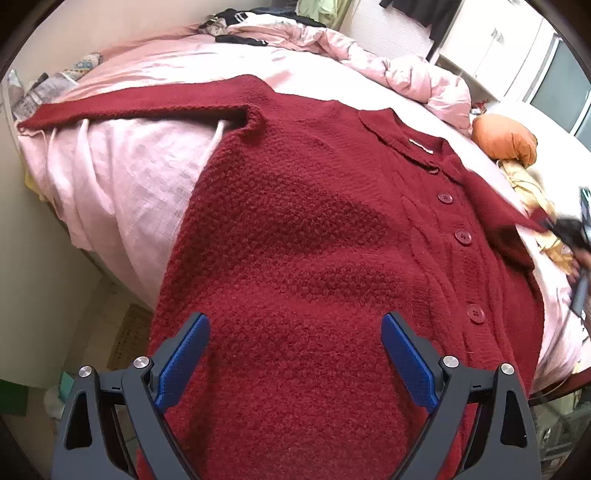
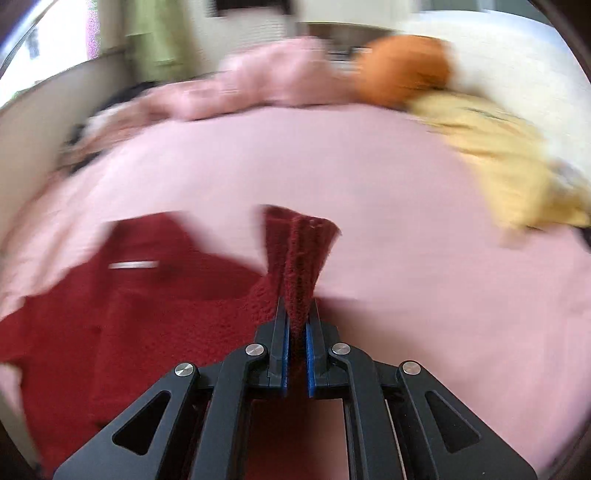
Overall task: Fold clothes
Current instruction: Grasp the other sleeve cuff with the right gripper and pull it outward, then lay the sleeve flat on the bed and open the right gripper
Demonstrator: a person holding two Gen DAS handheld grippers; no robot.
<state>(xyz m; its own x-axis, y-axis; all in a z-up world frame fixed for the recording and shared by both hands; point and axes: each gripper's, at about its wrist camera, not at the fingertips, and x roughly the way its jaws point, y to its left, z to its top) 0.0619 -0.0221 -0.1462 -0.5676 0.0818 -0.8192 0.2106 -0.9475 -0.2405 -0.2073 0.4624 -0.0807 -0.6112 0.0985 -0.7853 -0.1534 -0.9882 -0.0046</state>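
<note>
Left wrist view: my left gripper (image 1: 295, 325) hangs over the red cardigan (image 1: 295, 229), jaws spread wide, nothing between them. The cardigan lies front-up and buttoned on the pink sheet (image 1: 122, 177), one sleeve (image 1: 129, 107) stretched out toward the bed's edge. Around it — a rumpled pink duvet (image 1: 406, 70), an orange cushion (image 1: 504, 138), dark clothes (image 1: 236, 22) at the far end. At the right margin my right gripper (image 1: 569, 229) is a blur.

Right wrist view: that gripper (image 2: 297, 317) is clamped tight on the other sleeve's cuff (image 2: 299, 251) — raised off the sheet. A yellow garment (image 2: 509, 162) lies beyond, well apart.
</note>
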